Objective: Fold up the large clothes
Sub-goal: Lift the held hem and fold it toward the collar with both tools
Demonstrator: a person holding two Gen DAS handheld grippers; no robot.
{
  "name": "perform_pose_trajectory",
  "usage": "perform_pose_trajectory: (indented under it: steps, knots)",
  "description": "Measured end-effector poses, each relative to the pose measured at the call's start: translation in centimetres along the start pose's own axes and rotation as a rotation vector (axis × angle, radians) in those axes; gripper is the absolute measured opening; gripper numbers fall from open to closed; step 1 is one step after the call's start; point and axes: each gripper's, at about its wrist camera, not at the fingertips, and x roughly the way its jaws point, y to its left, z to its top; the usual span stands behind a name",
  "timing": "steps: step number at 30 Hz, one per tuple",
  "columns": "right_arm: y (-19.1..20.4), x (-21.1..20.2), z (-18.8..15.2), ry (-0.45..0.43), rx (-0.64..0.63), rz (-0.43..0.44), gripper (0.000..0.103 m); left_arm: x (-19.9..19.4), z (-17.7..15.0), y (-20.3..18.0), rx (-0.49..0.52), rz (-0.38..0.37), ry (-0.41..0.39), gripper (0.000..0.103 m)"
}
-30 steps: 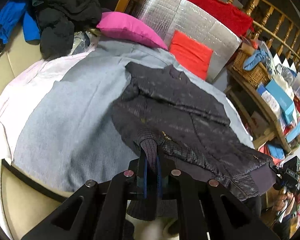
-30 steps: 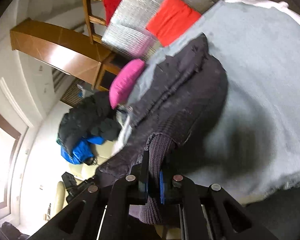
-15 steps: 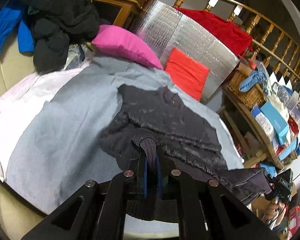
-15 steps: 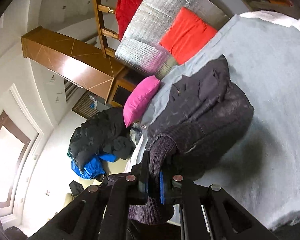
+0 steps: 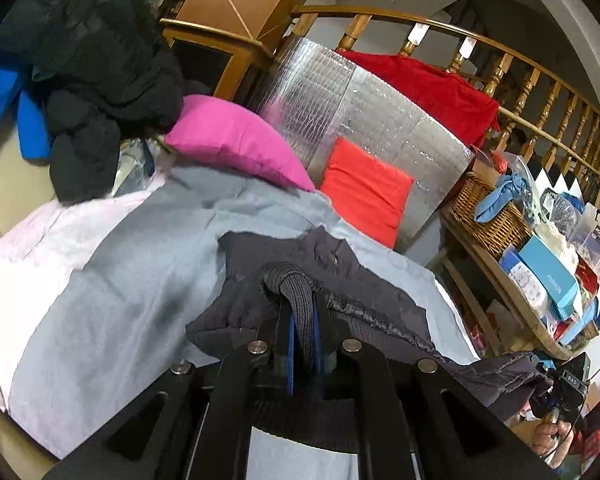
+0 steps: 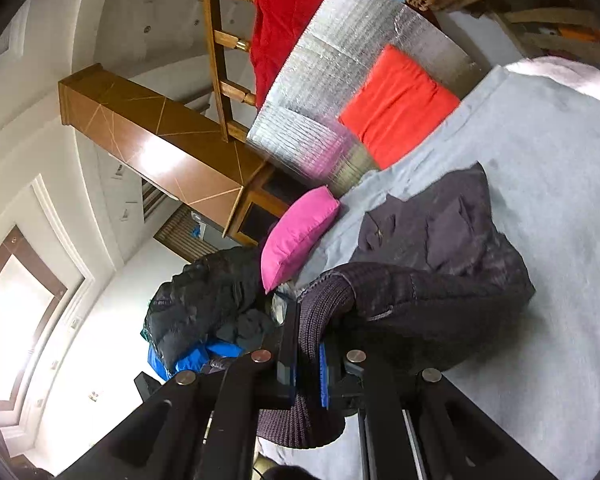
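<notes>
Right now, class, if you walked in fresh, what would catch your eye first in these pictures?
First, the dark jacket lifted off the grey blanket, its ribbed hem clamped in the left hand-held gripper and the right hand-held gripper. Behind it, the pink cushion and the orange-red cushion glow against a silver foil panel, the orange-red one leaning on it.

The dark jacket (image 5: 380,292) is matt quilted cloth with a chunky ribbed-knit hem (image 5: 298,300). Under it the grey blanket (image 5: 112,280) looks soft and fuzzy. Behind: a shiny crinkly foil panel (image 5: 356,108), a glossy varnished wood railing (image 5: 540,84) and a rough wicker basket (image 5: 496,220).
</notes>
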Motion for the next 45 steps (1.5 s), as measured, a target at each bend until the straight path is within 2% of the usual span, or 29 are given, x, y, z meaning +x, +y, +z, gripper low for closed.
perform_pose_trajectory:
  steps: [9, 15, 29, 37, 45]
  knots:
    - [0.2, 2.2, 2.8, -0.035, -0.025, -0.024, 0.008, 2.9, 2.8, -1.7, 0.056, 0.017, -0.034, 0.008]
    - [0.7, 4.5, 6.1, -0.059, -0.066, -0.055, 0.008, 5.0, 4.7, -2.5, 0.087, 0.039, -0.061, 0.008]
    - [1.3, 11.0, 12.3, -0.092, -0.131, -0.121, 0.008, 12.3, 9.1, -2.8, 0.114, 0.101, -0.089, 0.008]
    - [-0.5, 15.0, 15.2, -0.098, -0.145, -0.172, 0.008, 17.4, 10.7, -2.9, 0.125, 0.123, -0.074, 0.008]
    - [-4.4, 20.1, 17.7, -0.07, -0.132, -0.252, 0.008, 23.5, 11.3, -1.9, 0.142, 0.18, -0.026, 0.008]
